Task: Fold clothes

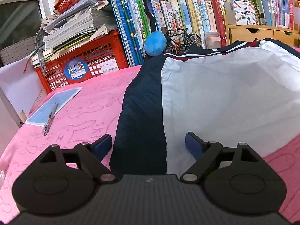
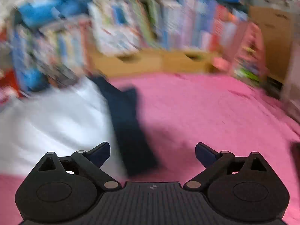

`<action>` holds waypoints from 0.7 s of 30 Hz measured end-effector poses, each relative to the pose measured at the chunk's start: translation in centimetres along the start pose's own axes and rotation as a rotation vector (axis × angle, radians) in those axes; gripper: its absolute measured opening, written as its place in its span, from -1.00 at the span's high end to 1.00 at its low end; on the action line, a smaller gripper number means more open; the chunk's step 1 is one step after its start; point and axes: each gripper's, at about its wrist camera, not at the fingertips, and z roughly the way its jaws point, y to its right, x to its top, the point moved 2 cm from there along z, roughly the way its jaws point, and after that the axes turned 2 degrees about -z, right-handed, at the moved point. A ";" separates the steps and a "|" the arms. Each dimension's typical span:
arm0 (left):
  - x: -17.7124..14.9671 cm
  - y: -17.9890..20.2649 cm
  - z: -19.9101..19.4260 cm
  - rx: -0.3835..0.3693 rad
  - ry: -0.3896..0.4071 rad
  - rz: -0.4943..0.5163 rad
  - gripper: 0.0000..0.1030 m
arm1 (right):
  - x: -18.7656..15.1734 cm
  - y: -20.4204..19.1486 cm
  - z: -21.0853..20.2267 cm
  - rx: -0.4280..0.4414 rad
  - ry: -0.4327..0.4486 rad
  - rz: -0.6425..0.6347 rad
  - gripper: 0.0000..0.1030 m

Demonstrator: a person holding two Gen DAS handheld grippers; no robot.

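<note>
A: Where is the garment (image 1: 215, 97) lying?

B: It is lying spread on the pink cloth (image 1: 90, 105) covering the surface, white panel in the middle, navy panel along its left side.

A: And the left tongs (image 1: 148, 146)?

B: They are hovering spread apart over the garment's near edge, gripping nothing; the navy strip is showing between the 2 blue pads (image 1: 102, 146).

A: The right tongs (image 2: 151, 154)?

B: Also gaping and holding nothing. That view is blurring heavily, but the garment (image 2: 56, 116) is sitting to their left, its navy edge running between the fingers.

A: Anything else?

B: A blue notebook (image 1: 56, 105) with a pen (image 1: 50, 119) resting on it, a red crate (image 1: 78, 63) under stacked papers, and shelved books (image 1: 187, 15) behind.
</note>
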 end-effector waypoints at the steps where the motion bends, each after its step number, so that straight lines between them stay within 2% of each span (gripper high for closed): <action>1: 0.0 -0.1 0.1 0.002 -0.004 -0.007 -0.81 | 0.9 -1.6 0.4 0.052 0.024 -0.019 -0.95; 3: 0.1 -0.5 0.4 0.013 -0.019 -0.031 -1.00 | 2.5 -4.9 1.6 0.153 0.057 -0.064 -0.98; 5: 0.1 -1.2 0.7 0.002 -0.038 -0.070 -1.00 | 3.3 -8.5 3.9 0.227 0.040 -0.121 -0.98; 7: 0.0 -1.8 1.0 -0.030 -0.053 -0.109 -1.00 | 3.4 -11.7 6.3 0.261 -0.014 -0.175 -0.98; 8: 0.0 -2.1 1.1 -0.041 -0.058 -0.123 -1.00 | 3.1 -12.7 7.4 0.250 -0.038 -0.204 -0.97; 11: -0.1 -2.6 1.2 -0.069 -0.070 -0.156 -1.00 | 1.7 -13.8 10.4 0.143 -0.098 -0.280 -1.00; 13: -0.1 -2.8 1.3 -0.082 -0.076 -0.170 -1.00 | 1.5 -11.7 11.6 0.091 -0.098 -0.239 -0.99; 15: -0.1 -2.9 1.4 -0.098 -0.081 -0.180 -1.00 | 2.1 -8.9 11.1 0.109 -0.100 -0.194 -0.67; 16: -0.1 -3.0 1.4 -0.105 -0.084 -0.185 -1.00 | 2.4 -7.8 10.8 0.070 -0.097 -0.198 -0.63; 17: -0.1 -3.1 1.4 -0.109 -0.086 -0.190 -1.00 | 2.8 -7.1 10.5 -0.009 -0.090 -0.218 -0.76; 18: 0.0 -3.2 1.4 -0.113 -0.088 -0.195 -1.00 | 3.0 -5.9 10.2 -0.147 -0.078 -0.237 -1.00; 19: 0.0 -3.2 1.5 -0.116 -0.090 -0.199 -1.00 | 3.2 -4.4 9.9 -0.280 -0.065 -0.238 -1.00; 20: 0.0 -3.3 1.5 -0.116 -0.090 -0.199 -1.00 | 3.2 -2.6 9.6 -0.325 -0.065 -0.205 -1.00; 21: 0.0 -3.3 1.5 -0.116 -0.090 -0.199 -1.00 | 3.2 -0.7 9.2 -0.334 -0.076 -0.155 -1.00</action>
